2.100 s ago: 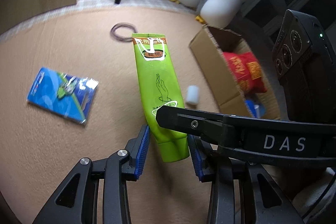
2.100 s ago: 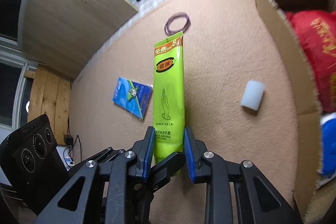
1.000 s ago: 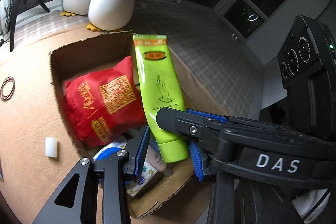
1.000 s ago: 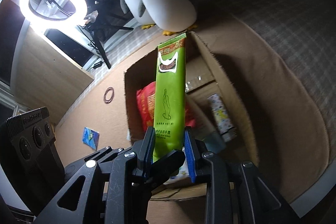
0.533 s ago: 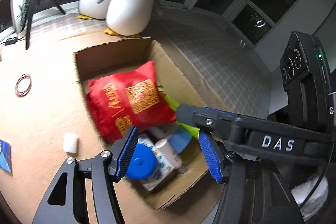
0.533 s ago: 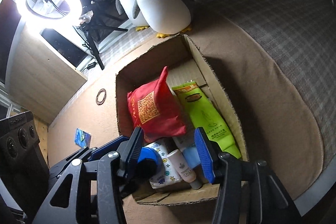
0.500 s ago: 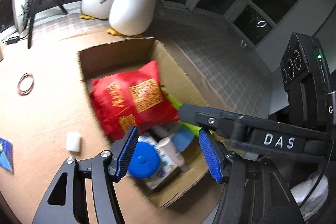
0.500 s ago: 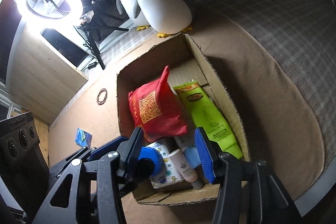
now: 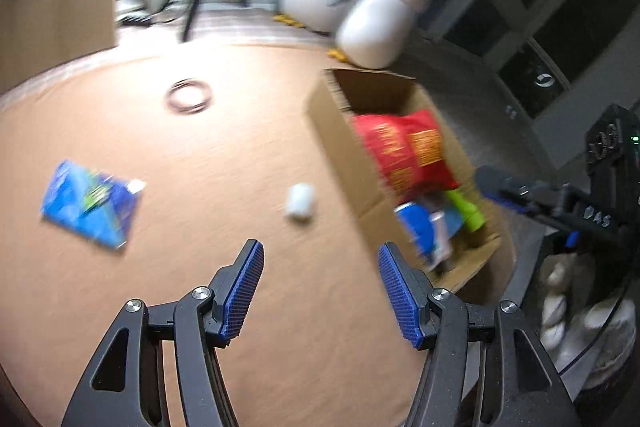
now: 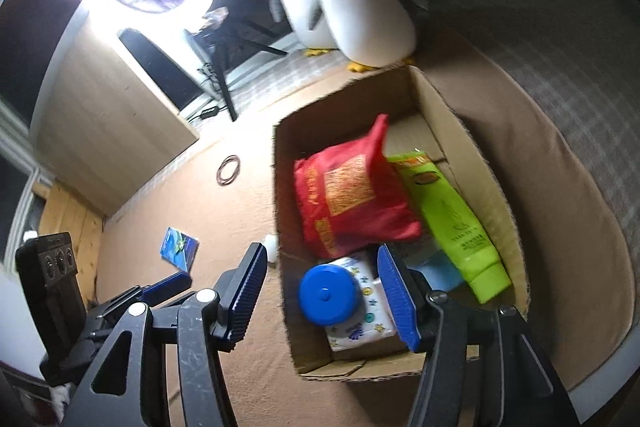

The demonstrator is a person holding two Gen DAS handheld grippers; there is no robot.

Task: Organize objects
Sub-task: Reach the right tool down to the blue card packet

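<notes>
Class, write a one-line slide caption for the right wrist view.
Open right gripper above a cardboard box holding a green tube.

The left tool [image 9: 320,289] hangs spread wide above the tan mat [image 9: 208,163], empty.

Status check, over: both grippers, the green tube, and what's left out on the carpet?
Left gripper and right gripper: jaws open, empty. Green tube lying in cardboard box. Blue packet, white roll, ring on carpet, unobstructed.
</notes>
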